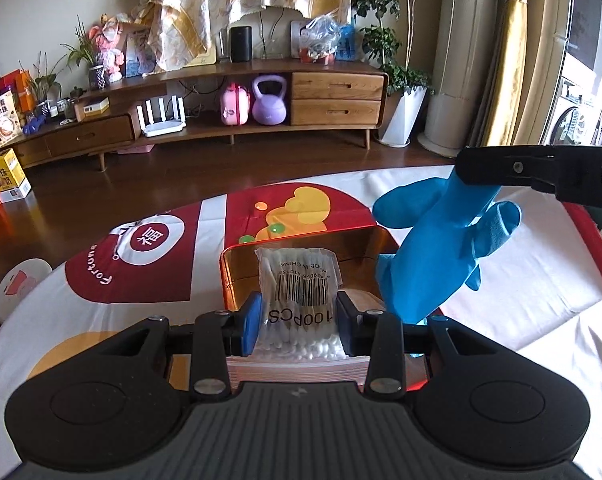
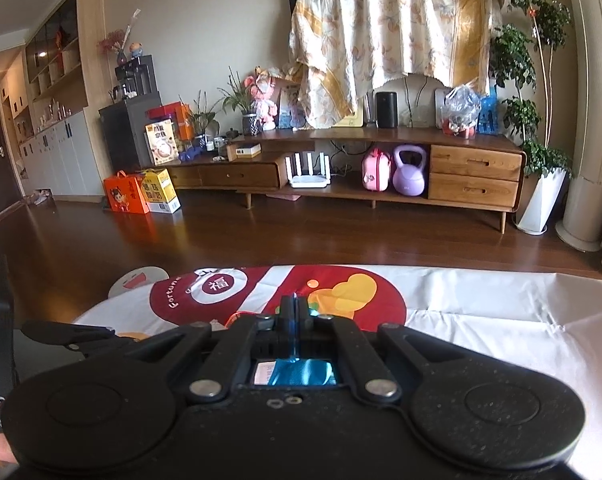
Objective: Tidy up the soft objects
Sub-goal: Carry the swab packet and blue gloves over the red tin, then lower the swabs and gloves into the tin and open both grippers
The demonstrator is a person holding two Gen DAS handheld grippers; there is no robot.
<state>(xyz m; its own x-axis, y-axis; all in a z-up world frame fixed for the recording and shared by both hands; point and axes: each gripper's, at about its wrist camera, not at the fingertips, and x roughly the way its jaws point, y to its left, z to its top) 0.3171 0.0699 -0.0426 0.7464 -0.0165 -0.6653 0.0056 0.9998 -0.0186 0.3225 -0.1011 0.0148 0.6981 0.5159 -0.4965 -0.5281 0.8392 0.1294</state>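
While I hold the left hand-held gripper [image 1: 297, 320] over the gold tin box [image 1: 237, 272] near the middle of the table [image 1: 541, 280], its blue pads are clamped on a plastic bag of cotton swabs [image 1: 299, 288], the bag standing upright with its lower end hanging over or just inside the box's open top; I cannot tell whether it touches anything in there. From the left wrist view I see my right hand-held gripper [image 1: 477, 178] pinching a blue rubber glove [image 1: 433, 248] by its cuff, the fingers drooping down at the box's right side. In the right wrist view that gripper [image 2: 295, 312] reads as closed tight, a sliver of blue film between the pads. I judge both items as very light and limp: the bag will crinkle and slide, so a grip across its middle, where the swabs give it some body, suits it best. The glove is floppy and a little stretchy, and the cuff hold lets it fold into the box as it lowers. The red-and-white tablecloth [image 1: 141, 264] lies underneath.
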